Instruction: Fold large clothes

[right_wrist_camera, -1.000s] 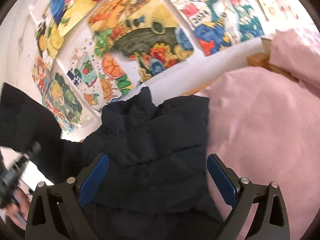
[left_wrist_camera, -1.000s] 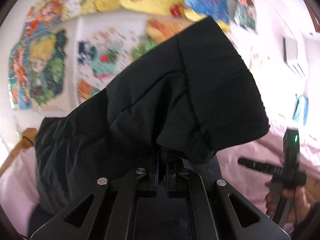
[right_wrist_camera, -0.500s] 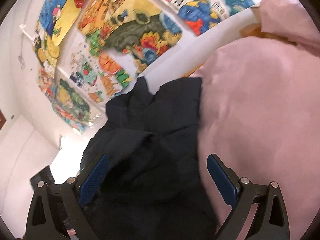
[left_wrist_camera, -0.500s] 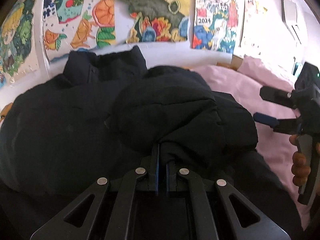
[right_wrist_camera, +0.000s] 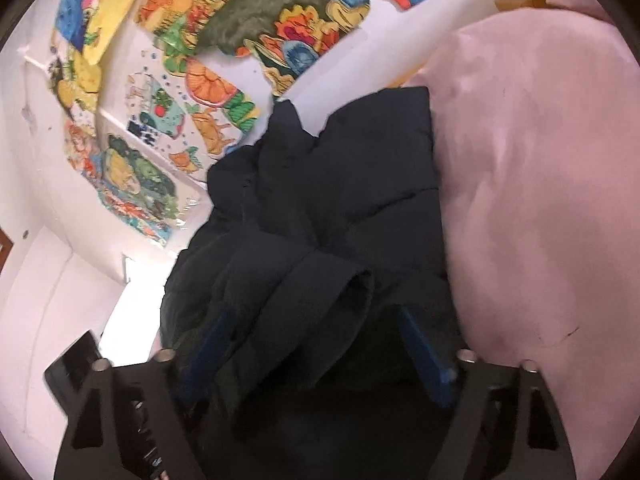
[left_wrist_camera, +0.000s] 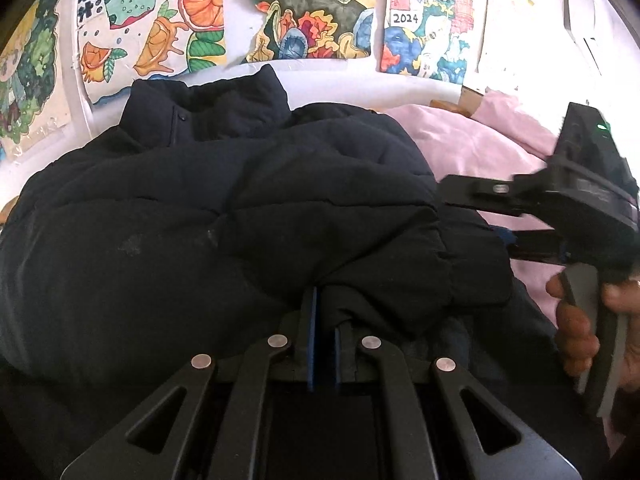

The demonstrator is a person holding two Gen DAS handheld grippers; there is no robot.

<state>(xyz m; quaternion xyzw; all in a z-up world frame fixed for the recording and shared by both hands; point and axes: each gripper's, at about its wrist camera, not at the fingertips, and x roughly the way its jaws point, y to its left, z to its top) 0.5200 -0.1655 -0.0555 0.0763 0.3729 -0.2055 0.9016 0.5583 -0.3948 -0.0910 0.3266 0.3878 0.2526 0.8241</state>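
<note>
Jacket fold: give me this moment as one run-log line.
left gripper: shut on jacket sleeve | right gripper: open, over jacket | sleeve folded across body | pink bedding underneath

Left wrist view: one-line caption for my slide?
Left tool shut on black puffer jacket's sleeve cuff, folded across its body; right tool open alongside.
</note>
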